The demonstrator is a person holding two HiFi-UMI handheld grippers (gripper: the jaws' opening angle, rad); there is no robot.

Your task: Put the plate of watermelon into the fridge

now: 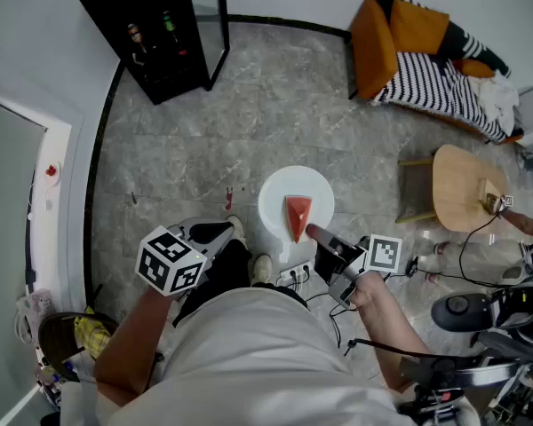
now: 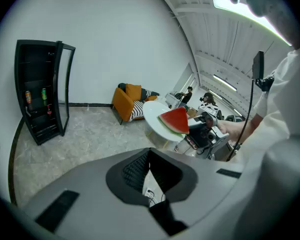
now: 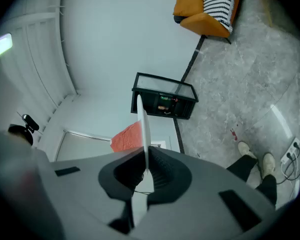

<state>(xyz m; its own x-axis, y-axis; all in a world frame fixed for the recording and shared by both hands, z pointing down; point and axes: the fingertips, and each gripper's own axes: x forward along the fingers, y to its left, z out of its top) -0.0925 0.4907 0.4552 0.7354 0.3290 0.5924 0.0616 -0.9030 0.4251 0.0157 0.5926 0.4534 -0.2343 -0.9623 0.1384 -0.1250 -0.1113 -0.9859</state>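
Observation:
A white plate [image 1: 280,195] carrying a red watermelon slice [image 1: 298,216] hangs above the grey stone floor. My right gripper [image 1: 318,236] is shut on the plate's near rim. In the right gripper view the plate [image 3: 142,129] stands edge-on between the jaws of the right gripper [image 3: 145,171], with the slice [image 3: 126,136] to its left. The black fridge [image 1: 151,34] stands at the far left with its glass door swung open, and bottles show on its shelves [image 2: 40,99]. My left gripper [image 1: 215,234] hangs to the left of the plate, shut and holding nothing [image 2: 150,169].
An orange armchair [image 1: 409,43] with striped cloth stands at the far right. A round wooden table [image 1: 466,185] is to the right, with cables and equipment below it. A power strip [image 1: 298,275] lies by my feet. A door frame [image 1: 44,185] lines the left wall.

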